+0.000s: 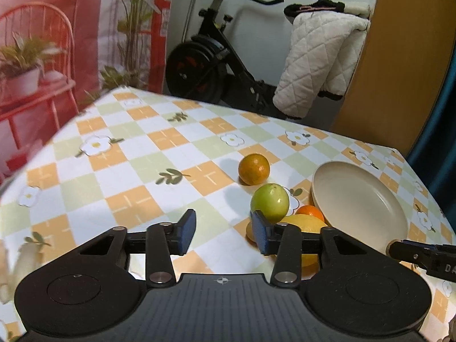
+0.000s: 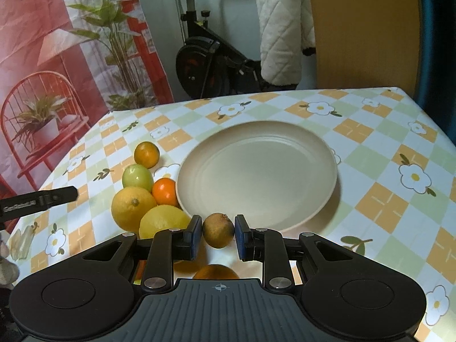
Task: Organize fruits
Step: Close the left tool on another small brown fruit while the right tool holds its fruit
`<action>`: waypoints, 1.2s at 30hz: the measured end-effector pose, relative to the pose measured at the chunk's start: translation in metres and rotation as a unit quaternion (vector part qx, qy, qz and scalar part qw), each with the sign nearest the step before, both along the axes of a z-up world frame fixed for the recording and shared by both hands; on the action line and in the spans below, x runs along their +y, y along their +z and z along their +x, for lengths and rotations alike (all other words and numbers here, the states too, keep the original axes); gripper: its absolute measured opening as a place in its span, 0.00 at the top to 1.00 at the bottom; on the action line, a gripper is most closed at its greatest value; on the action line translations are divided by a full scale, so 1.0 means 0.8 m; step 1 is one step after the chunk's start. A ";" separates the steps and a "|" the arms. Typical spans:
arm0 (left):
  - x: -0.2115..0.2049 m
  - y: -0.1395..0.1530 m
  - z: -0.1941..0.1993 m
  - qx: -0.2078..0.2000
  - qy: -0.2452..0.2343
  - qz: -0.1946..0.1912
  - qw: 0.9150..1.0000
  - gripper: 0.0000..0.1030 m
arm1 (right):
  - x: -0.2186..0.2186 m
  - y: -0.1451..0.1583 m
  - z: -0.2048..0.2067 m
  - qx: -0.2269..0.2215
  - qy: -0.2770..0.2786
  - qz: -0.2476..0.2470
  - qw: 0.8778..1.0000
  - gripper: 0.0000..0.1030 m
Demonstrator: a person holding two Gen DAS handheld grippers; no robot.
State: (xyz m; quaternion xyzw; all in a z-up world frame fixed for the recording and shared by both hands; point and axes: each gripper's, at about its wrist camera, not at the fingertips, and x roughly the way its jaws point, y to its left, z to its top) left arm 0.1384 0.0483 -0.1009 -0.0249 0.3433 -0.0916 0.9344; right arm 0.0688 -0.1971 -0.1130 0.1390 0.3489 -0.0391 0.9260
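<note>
While the checked tablecloth (image 2: 379, 154) stretched away under both tools, the beige plate (image 2: 258, 171) lay straight ahead of the right gripper (image 2: 218, 232), bare inside. To that gripper's left front sat the fruit cluster: two yellow lemons (image 2: 133, 209), touching each other, a green fruit (image 2: 137, 178) beyond them, a small orange (image 2: 164, 191) against the plate's rim, and a second orange (image 2: 146, 154) farthest off. The right gripper's pads flanked a small brownish fruit (image 2: 218, 230) at the plate's near edge; whether they gripped it I cannot tell. The left gripper (image 1: 224, 232) stood wide apart, holding nothing, the green fruit just beyond its right fingertip.
</note>
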 end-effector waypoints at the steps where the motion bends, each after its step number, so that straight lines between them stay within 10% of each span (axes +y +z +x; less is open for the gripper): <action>1: 0.000 -0.004 0.005 0.004 -0.003 -0.004 1.000 0.61 | -0.001 0.000 0.000 0.000 -0.001 0.001 1.000 0.78; 18: -0.013 -0.037 0.049 0.051 -0.036 -0.053 0.997 0.67 | -0.006 -0.006 0.004 0.001 -0.004 0.003 1.000 0.78; 36: -0.010 -0.040 0.027 0.035 -0.043 0.001 0.998 0.64 | -0.005 -0.006 0.002 -0.001 -0.003 0.003 1.000 0.78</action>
